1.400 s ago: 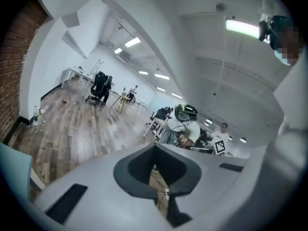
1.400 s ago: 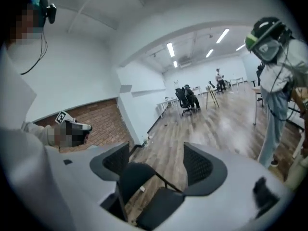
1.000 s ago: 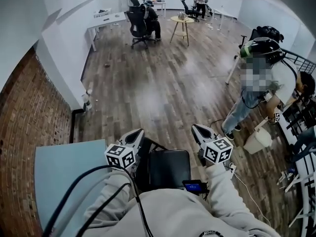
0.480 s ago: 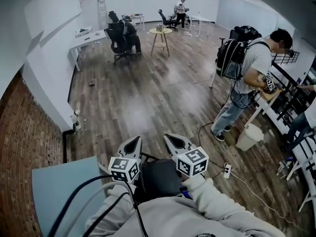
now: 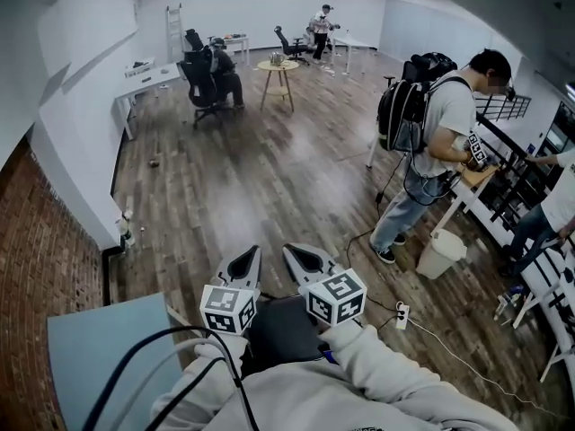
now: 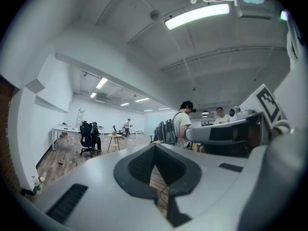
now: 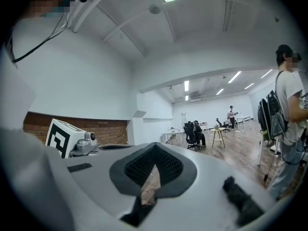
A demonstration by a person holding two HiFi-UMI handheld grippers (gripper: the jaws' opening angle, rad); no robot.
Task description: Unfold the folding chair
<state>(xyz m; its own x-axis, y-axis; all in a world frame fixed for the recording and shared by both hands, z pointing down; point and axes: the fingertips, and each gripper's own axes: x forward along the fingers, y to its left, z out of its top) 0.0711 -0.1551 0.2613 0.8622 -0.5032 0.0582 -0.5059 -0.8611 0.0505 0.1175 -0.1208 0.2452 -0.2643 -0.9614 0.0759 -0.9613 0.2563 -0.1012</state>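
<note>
Folding chair (image 5: 280,330) stands on the floor just below me, and its dark seat looks flat already. Left gripper (image 5: 244,260) and right gripper (image 5: 301,259) hover above it, jaws closed and empty. Next I'd confirm it's fully open.

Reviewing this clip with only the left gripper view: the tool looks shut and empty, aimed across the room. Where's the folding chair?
Observer: The head view shows the black chair below the left tool and right tool, close to the person's body. Neither holds it.
Operator: Is the right tool shut too?
Observer: Yes. The right gripper view shows its jaws together with nothing between them.
Operator: Anything on the floor nearby?
Observer: A white power strip lies to the chair's right, with its cable trailing away.
</note>
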